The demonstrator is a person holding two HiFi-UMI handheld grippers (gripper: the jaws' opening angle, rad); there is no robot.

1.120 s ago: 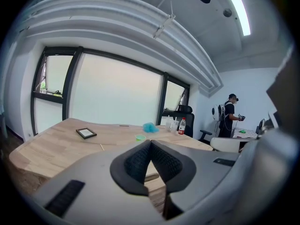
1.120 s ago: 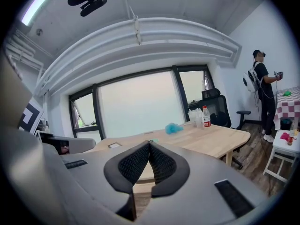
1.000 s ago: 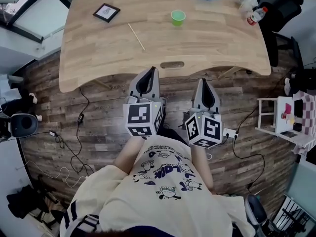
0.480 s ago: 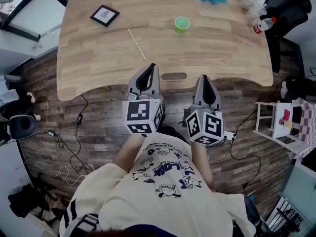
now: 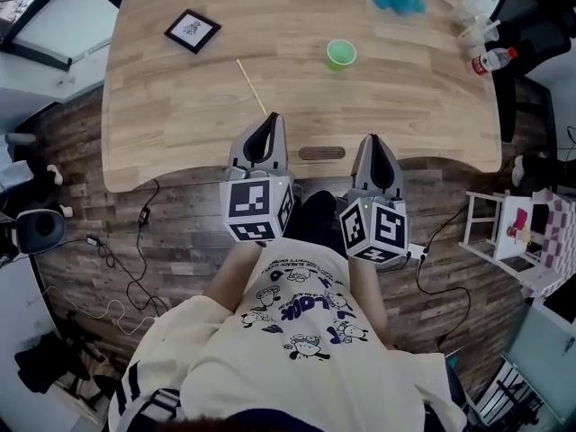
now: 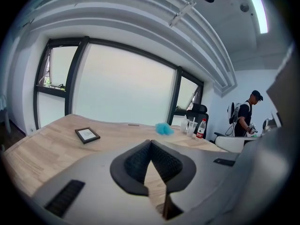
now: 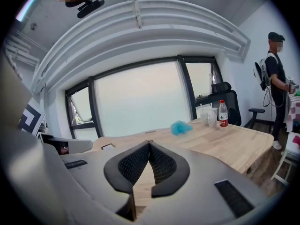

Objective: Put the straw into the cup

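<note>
The green cup point(image 5: 341, 54) stands on the bench point(image 5: 414, 106), the straw point(image 5: 251, 85) lying apart at its 8 o'clock. The left hand-held gripper point(image 6: 150, 141) and right hand-held gripper point(image 7: 149, 142) are pressed together, empty.

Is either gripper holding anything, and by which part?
Nothing is held. The left gripper and right gripper are shut, empty; the straw lies on the table.

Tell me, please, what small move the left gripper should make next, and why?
Probably open the left gripper and ease it forward toward the straw: its fingers meet on nothing, and the straw lies flat on the table just beyond them, apart from the green cup.
</note>
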